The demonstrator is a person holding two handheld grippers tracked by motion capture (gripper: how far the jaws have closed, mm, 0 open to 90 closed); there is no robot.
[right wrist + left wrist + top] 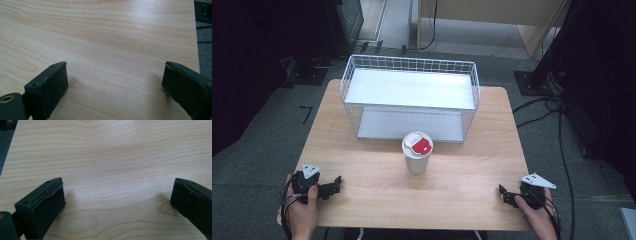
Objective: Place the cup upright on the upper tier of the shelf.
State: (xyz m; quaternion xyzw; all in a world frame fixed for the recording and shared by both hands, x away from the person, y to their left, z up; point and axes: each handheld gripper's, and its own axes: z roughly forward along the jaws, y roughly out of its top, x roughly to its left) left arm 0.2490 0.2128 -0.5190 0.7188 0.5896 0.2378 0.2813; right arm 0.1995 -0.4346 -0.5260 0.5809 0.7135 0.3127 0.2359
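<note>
Wooden desk (362, 170): wire basket (409, 95) behind a lidded cup (417, 152), apparently paper; your left gripper (117, 195) and right gripper (115, 77) rest with fingers spread, empty.

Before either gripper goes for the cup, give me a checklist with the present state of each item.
1. Left gripper open: ok; in its own view the jaws stand wide apart over bare wood.
2. Right gripper open: ok; jaws wide apart, nothing between them.
3. Cup upright with its lid on: ok; it stands mid-table, in front of the wire basket.
4. Path to the cup free: ok; bare table lies between each gripper and the cup.
5. Basket shelves free: ok; both levels look empty.
6. Cup full or empty: cannot tell; the lid hides the inside.
</note>
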